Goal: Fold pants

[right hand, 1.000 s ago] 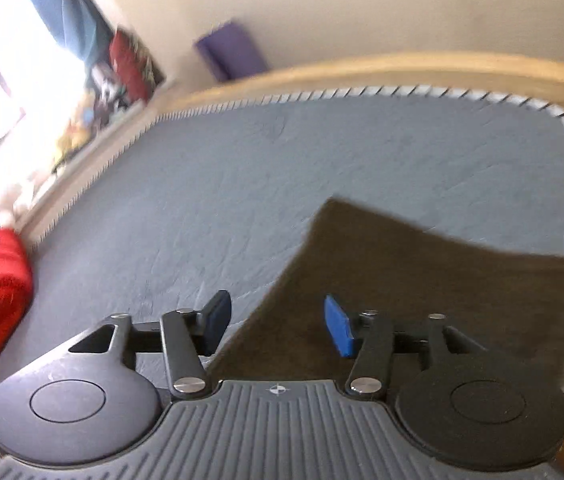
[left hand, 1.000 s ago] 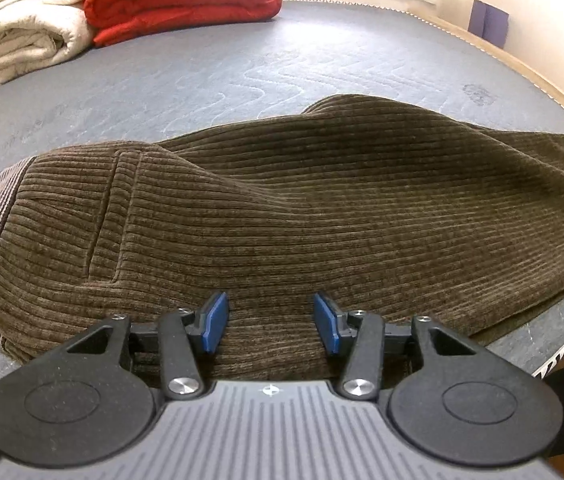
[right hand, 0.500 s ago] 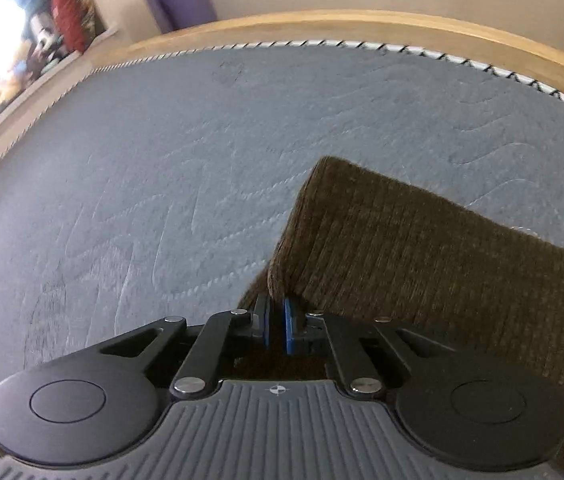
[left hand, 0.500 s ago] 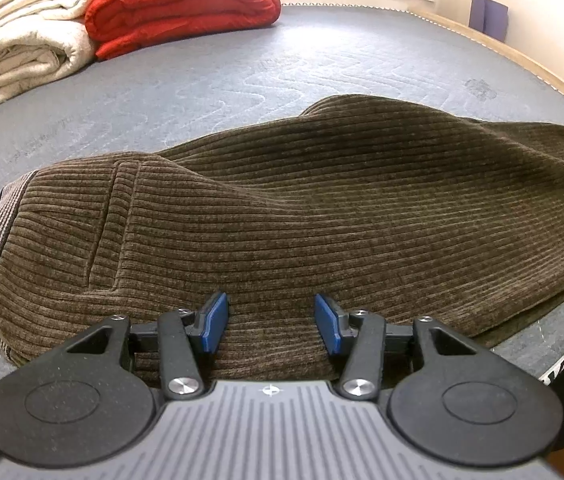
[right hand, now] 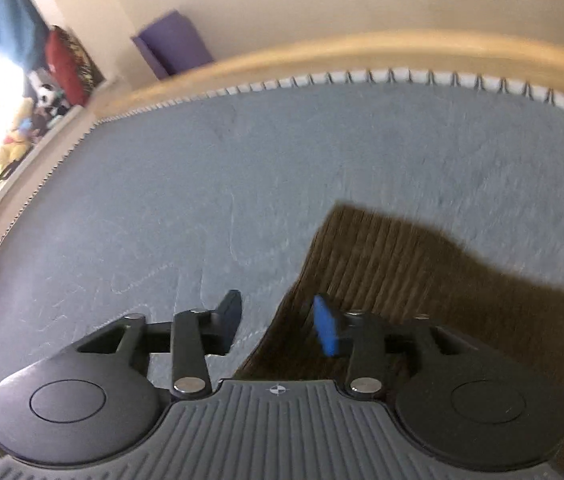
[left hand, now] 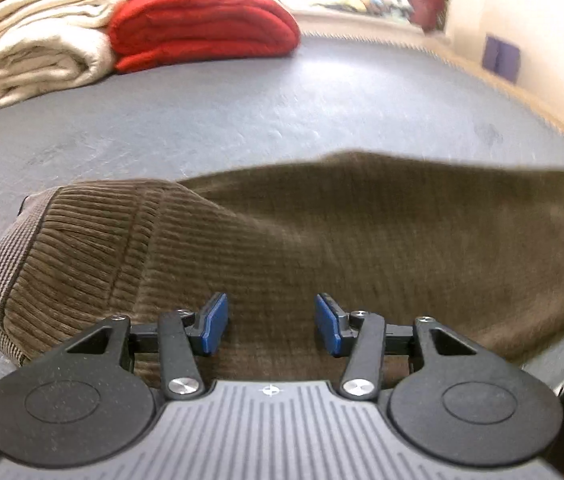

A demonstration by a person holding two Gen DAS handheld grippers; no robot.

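Note:
Brown corduroy pants (left hand: 321,240) lie folded lengthwise across the grey mattress (left hand: 242,120), waistband at the left. My left gripper (left hand: 270,328) hovers low over the near edge of the pants, open, with its blue pads apart and only cloth beneath them. In the right wrist view the leg end of the pants (right hand: 421,280) lies at the lower right. My right gripper (right hand: 278,324) is over the pants' left edge and its jaws are opening. One finger is over the mattress (right hand: 242,180) and the other over the cloth; the pads press on nothing.
Folded cream blankets (left hand: 42,48) and a red quilt (left hand: 202,20) are stacked at the far left of the bed. A wooden bed frame (right hand: 401,52) borders the mattress, with a purple item (right hand: 174,46) against the wall and stuffed toys (right hand: 30,120) near the window.
The right gripper, shut at the pants' edge half a second ago, now has its jaws apart and has shifted. The left gripper has barely moved; the cloth's right part looks blurred.

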